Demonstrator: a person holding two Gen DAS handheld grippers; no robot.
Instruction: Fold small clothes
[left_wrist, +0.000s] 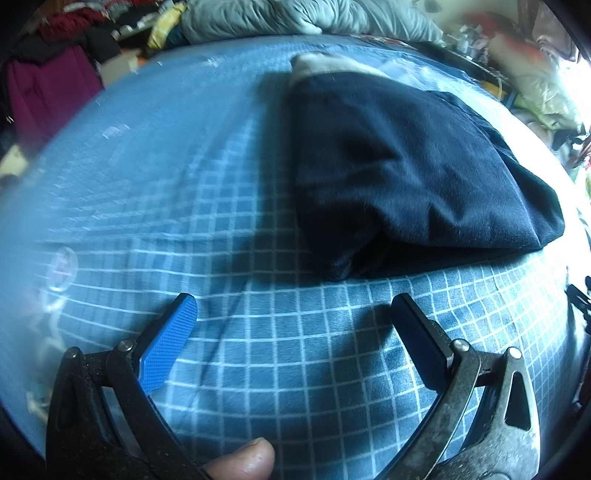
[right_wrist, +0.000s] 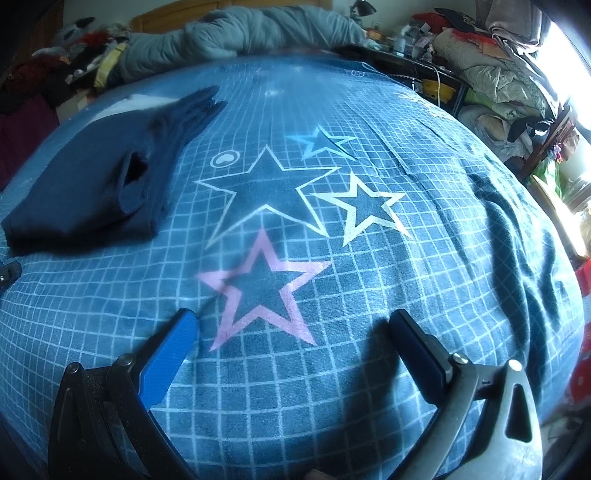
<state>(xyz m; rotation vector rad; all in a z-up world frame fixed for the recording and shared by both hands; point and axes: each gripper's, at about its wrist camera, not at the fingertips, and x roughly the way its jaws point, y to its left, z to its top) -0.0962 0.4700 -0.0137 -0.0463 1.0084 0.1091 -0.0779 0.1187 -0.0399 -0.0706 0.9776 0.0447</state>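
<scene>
A dark navy garment (left_wrist: 406, 166) lies folded on the blue checked bedsheet (left_wrist: 184, 184), ahead and to the right of my left gripper (left_wrist: 295, 306). A pale piece of cloth (left_wrist: 325, 64) shows at its far end. My left gripper is open and empty, just short of the garment's near edge. In the right wrist view the same garment (right_wrist: 85, 184) lies at the far left. My right gripper (right_wrist: 291, 321) is open and empty above a pink star (right_wrist: 262, 288) printed on the sheet, well apart from the garment.
A grey quilt (right_wrist: 240, 33) is bunched at the bed's far edge. Piles of clothes and clutter (right_wrist: 498, 74) stand to the right beyond the bed, and more clothes (left_wrist: 55, 74) to the left. The sheet is wrinkled at the right (right_wrist: 517, 240).
</scene>
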